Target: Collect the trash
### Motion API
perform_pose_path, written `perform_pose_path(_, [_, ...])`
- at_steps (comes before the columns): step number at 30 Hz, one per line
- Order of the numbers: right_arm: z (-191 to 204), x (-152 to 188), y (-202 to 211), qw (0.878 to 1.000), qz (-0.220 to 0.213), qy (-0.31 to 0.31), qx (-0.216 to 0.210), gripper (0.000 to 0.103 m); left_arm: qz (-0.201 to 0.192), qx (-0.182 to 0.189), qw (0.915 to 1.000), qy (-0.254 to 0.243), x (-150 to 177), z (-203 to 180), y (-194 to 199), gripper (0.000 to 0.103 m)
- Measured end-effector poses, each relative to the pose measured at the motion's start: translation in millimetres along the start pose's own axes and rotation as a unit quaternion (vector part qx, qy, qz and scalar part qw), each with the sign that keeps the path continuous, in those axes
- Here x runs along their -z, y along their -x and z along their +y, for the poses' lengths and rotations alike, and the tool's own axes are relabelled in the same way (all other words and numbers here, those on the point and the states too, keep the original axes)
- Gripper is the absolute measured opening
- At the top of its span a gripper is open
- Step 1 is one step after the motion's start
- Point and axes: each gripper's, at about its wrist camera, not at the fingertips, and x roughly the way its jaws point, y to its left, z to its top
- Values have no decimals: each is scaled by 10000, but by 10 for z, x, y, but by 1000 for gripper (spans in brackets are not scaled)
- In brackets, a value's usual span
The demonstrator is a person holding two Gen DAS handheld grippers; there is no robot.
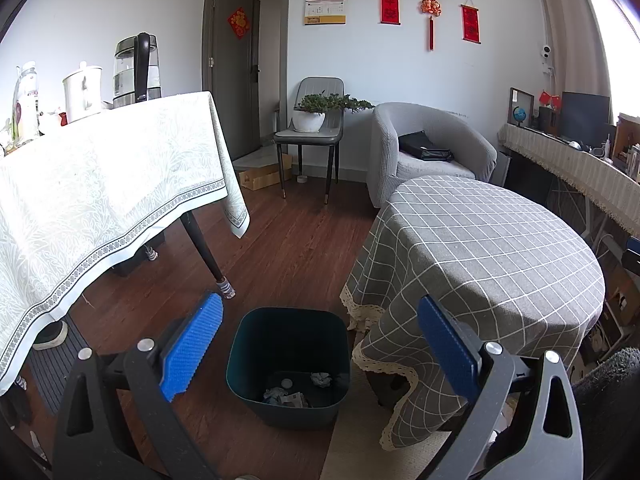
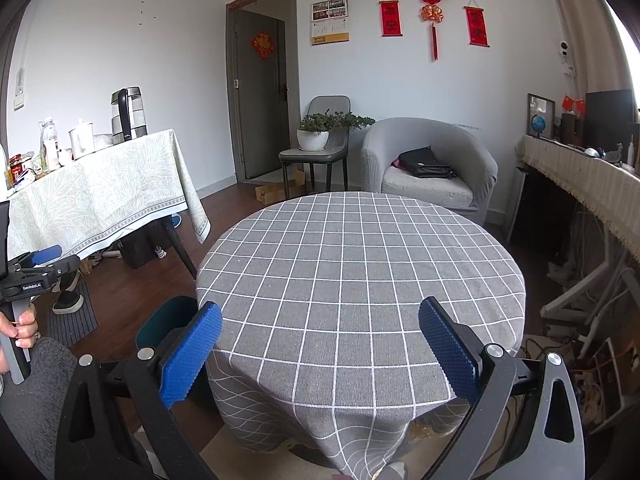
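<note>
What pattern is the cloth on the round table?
Grey cloth with a white grid check, clearest in the right wrist view.

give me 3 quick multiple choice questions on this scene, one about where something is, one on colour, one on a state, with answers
1. Where does the bin stand?
A. on the round table
B. on the floor beside the round table
C. on the armchair

2. What colour are the gripper pads?
A. blue
B. red
C. yellow

3. What state is the left gripper in?
A. shut on a wad of paper
B. shut on nothing
C. open and empty

Answers:
1. B, the bin sits on the wooden floor next to the round table with its checked cloth.
2. A, both pads in the left wrist view are blue.
3. C, its jaws stand wide apart over the bin with nothing between them; crumpled paper lies inside the bin.
</note>
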Motion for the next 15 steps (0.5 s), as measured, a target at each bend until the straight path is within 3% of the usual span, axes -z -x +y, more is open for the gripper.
perform_pose_path(15, [4, 15, -3, 10000, 21, 28, 18, 99, -14, 7, 10000, -13, 13, -15, 5, 100])
